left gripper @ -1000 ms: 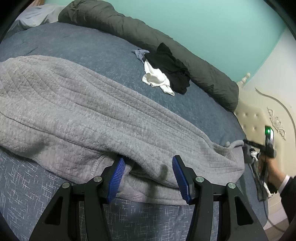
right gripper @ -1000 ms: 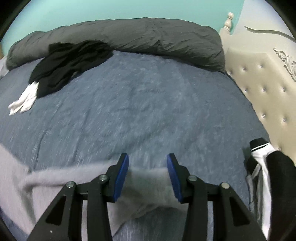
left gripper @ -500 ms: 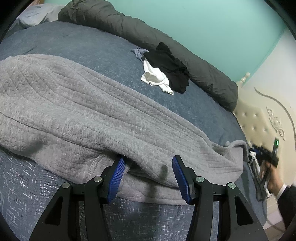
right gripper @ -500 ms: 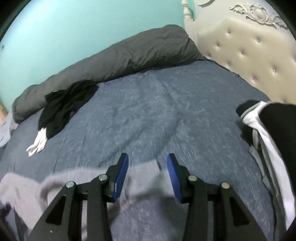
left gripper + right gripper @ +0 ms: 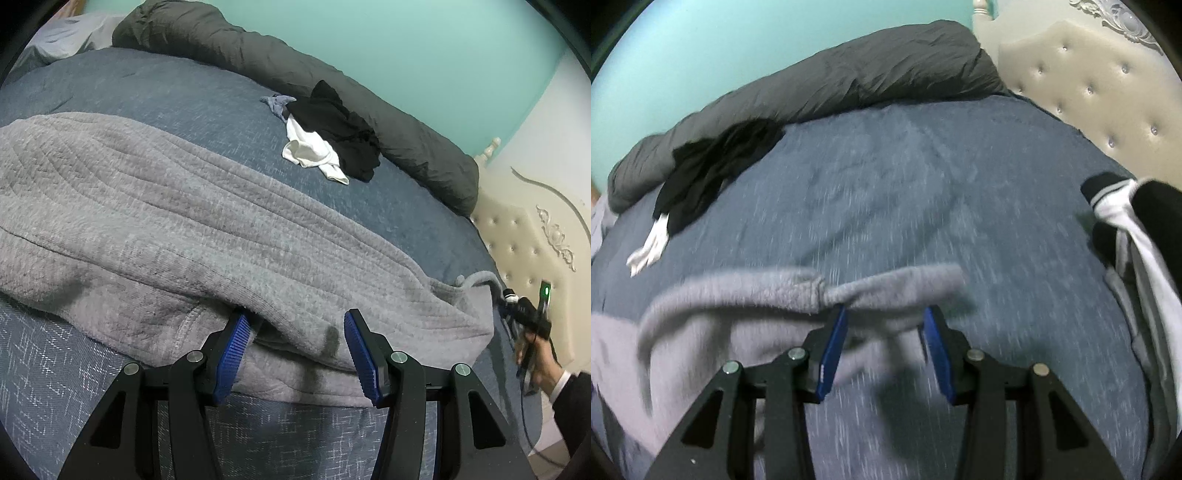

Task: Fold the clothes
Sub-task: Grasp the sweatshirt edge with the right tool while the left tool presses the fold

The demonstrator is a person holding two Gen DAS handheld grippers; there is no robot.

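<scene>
A grey sweater [image 5: 207, 221] lies doubled on the blue bedspread [image 5: 184, 88] (mid-fold, seemingly); left gripper [image 5: 293, 352] and right gripper [image 5: 882, 347] gape empty at its edges, needing a fresh pinch

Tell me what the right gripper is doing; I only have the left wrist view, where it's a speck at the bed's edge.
Observer: The right gripper has its fingers open, with nothing pinched.
Operator: Is it at the gray sweater?
Observer: Yes. A rolled edge of the sweater lies just at its tips.
Operator: Anything else near it?
Observer: A black-and-white garment lies to its right, by the headboard.
</scene>
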